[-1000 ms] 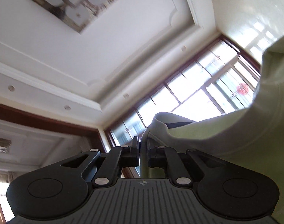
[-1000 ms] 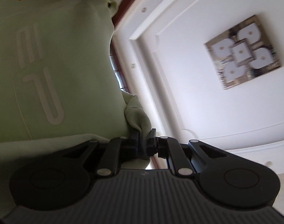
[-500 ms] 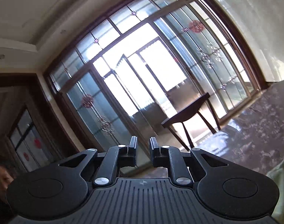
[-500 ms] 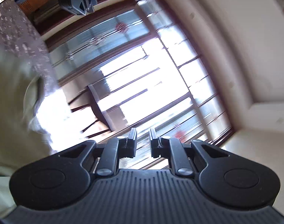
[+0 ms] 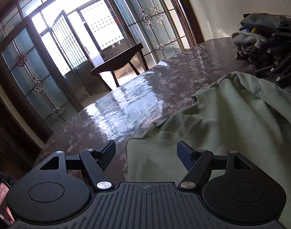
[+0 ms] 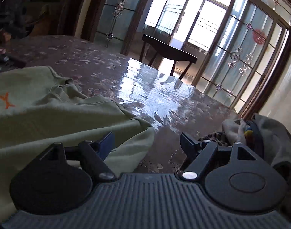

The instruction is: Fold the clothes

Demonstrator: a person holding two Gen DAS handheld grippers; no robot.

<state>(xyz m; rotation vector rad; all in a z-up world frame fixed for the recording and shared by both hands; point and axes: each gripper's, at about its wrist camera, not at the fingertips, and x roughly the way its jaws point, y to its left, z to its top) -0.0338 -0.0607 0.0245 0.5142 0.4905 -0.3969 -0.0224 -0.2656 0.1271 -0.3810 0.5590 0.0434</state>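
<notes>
On the shiny table (image 5: 126, 103) your green shirt (image 5: 231, 114) now lies loose, because your left claw (image 5: 145, 150) and right claw (image 6: 146, 143), pinching it up high a second ago, are opening, so folding can start.

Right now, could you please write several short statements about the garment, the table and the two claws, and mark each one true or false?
1. The pale green sweatshirt lies on the glossy dark marble-patterned table. True.
2. The left claw is clamped on the sweatshirt. False: its jaws are opening, the pads clear of the cloth.
3. The sweatshirt carries an orange mark. True.
4. The right claw holds a sleeve in the air. False: its jaws are opening, gripping nothing.
5. A pile of other clothes sits on the table. True.
</notes>
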